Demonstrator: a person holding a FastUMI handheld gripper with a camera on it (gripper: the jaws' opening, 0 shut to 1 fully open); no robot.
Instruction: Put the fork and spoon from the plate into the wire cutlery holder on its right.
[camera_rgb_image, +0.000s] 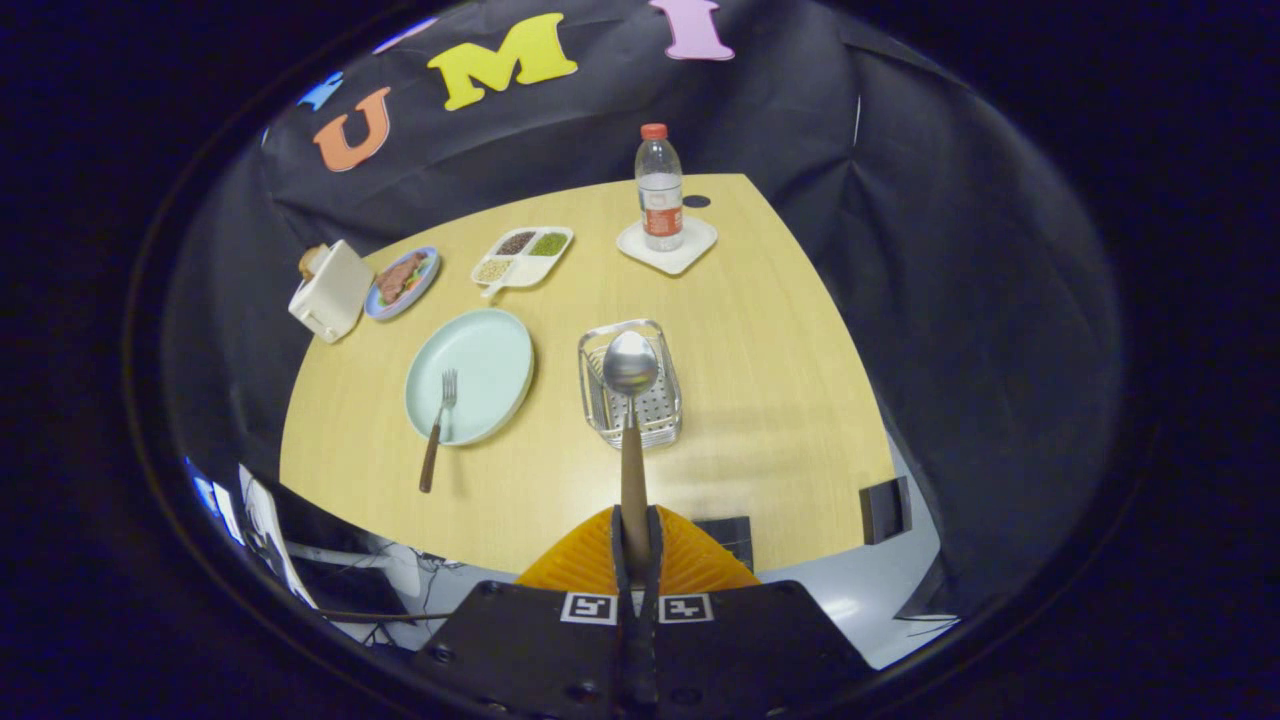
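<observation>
My gripper (635, 545) pinched the spoon (631, 400) by its wooden handle, bowl up over the wire cutlery holder (630, 385) in the table's (760, 400) middle. Next I had to lower it in — straight down. The fork (438, 428) lay on the plate (470, 375), waiting.

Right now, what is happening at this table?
The gripper is shut on the wooden handle of a spoon and holds it over the wire cutlery holder, bowl end forward. The fork lies with its prongs on the pale plate left of the holder, its handle reaching onto the table. It is not yet moved.
</observation>
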